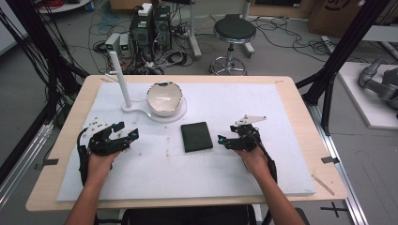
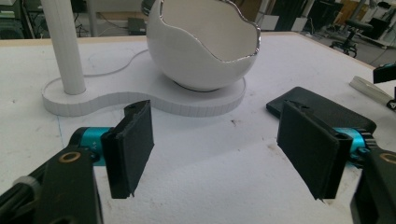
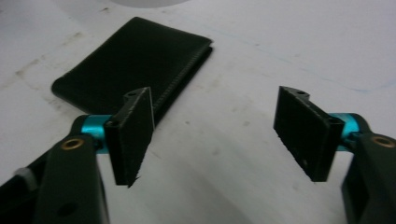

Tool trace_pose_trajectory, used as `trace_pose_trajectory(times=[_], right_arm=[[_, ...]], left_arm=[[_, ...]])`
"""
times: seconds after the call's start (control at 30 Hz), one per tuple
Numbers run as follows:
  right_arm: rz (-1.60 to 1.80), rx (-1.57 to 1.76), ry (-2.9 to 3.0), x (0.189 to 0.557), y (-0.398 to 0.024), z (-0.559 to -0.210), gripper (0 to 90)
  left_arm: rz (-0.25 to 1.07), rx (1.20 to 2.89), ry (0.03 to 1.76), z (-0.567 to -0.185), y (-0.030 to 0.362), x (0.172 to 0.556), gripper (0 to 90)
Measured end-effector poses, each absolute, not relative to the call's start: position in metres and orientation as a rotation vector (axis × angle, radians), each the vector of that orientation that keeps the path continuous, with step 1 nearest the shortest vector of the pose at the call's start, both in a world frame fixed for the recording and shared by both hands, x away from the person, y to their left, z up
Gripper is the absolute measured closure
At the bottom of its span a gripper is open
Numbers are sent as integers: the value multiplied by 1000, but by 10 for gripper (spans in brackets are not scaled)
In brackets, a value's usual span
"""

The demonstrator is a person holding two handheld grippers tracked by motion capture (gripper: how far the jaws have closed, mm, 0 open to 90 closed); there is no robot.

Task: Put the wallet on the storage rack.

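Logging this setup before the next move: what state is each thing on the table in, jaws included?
wallet: folded shut, flat on the mat, untouched.
bowl: upright on the white stand, nothing visible inside.
left gripper: jaws open, nothing between them.
right gripper: jaws open, beside the wallet, holding nothing.

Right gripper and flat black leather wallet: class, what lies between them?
Nothing; bare white table cover separates the right gripper from the flat black leather wallet, seen in the right gripper view.
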State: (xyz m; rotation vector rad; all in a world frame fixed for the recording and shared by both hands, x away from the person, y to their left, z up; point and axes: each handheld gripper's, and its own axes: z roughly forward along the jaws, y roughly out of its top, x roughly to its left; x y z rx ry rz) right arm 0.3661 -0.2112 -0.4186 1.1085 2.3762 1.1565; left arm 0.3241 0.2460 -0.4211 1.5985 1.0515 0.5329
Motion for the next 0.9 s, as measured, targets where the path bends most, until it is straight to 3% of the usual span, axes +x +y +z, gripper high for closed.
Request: trace_pose_trajectory(times=[0.1,0.37,0.43,0.9], right_arm=[[1156,1084,2459,373,-195,-426,398],[1163,1137,2546,388,-174,-439,429],[1194,1143,2581,387,-173,-440,507],[1289,989,2748,366,-129,-443,424]], left_arm=[[532,1600,1054,-422,247,324,293],[527,1611,1070,-424,248,325,294],[527,1610,1073,-424,248,325,294],[521,1616,1093,-425,249,326,294]])
